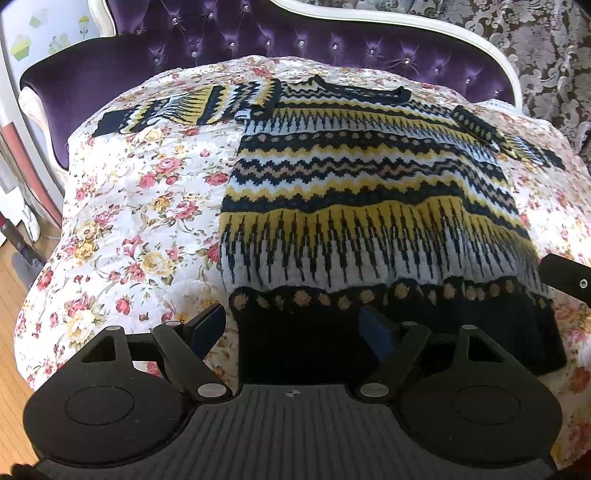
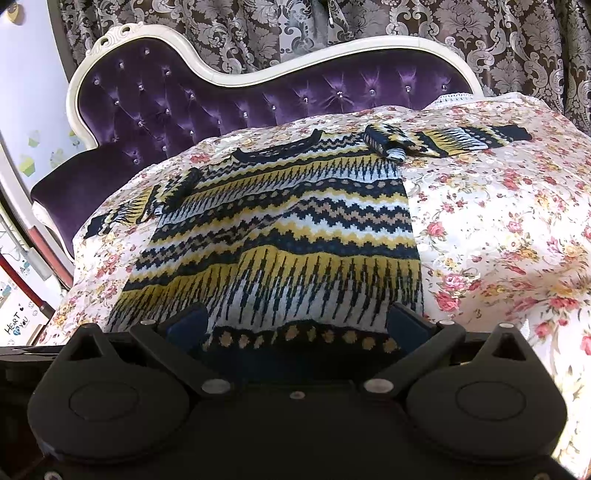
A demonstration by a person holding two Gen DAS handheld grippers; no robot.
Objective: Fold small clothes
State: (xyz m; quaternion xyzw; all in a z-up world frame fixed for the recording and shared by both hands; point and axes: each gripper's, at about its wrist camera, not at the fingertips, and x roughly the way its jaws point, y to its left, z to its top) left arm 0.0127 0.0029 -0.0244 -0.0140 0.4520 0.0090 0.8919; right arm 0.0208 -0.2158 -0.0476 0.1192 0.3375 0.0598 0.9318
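A small knitted sweater with black, yellow and white zigzag bands lies flat on a floral quilt, both sleeves spread out, neck far from me. It also shows in the right wrist view. My left gripper is open, its fingers either side of the black hem at the sweater's lower left corner. My right gripper is open over the hem at the lower right corner. The right gripper's edge shows in the left wrist view.
The quilt covers a purple tufted sofa with a white carved frame. Patterned curtains hang behind. A wooden floor lies at the left, beside the sofa's edge.
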